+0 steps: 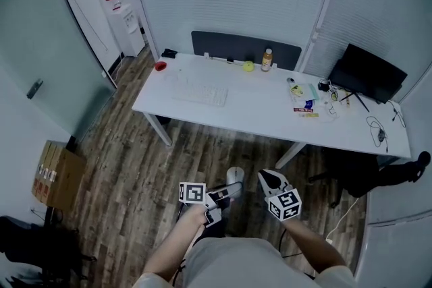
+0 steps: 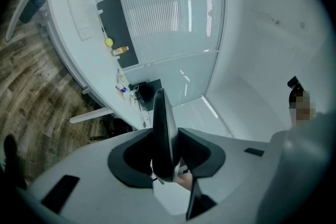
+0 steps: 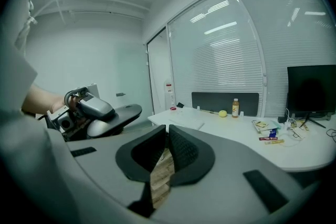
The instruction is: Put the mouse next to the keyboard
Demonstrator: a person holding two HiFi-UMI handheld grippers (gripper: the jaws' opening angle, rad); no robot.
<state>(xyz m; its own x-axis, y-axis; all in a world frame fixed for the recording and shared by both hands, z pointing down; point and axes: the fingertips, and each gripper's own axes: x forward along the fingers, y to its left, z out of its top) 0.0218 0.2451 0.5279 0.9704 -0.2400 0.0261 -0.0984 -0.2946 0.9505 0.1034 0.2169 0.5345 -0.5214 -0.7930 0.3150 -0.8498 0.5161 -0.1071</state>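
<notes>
I stand well back from the white desk (image 1: 256,111), where a white keyboard (image 1: 200,94) lies towards its left end. The keyboard (image 3: 186,120) also shows in the right gripper view and small in the left gripper view (image 2: 79,10). My left gripper (image 1: 219,197) is shut on a flat dark mouse (image 2: 165,134), seen edge-on between its pads. From the right gripper view the mouse (image 3: 119,113) sticks out of the left gripper (image 3: 89,113) as a black oval. My right gripper (image 1: 268,179) is shut with nothing in it; only wooden floor shows below its jaws (image 3: 165,152).
On the desk are a bottle (image 1: 267,59), a yellow-green ball (image 1: 248,66), a small red thing (image 1: 160,65), small packets and cables, and a black monitor (image 1: 368,71) at the right end. A water dispenser (image 1: 125,17) and a cardboard box (image 1: 57,172) stand at the left.
</notes>
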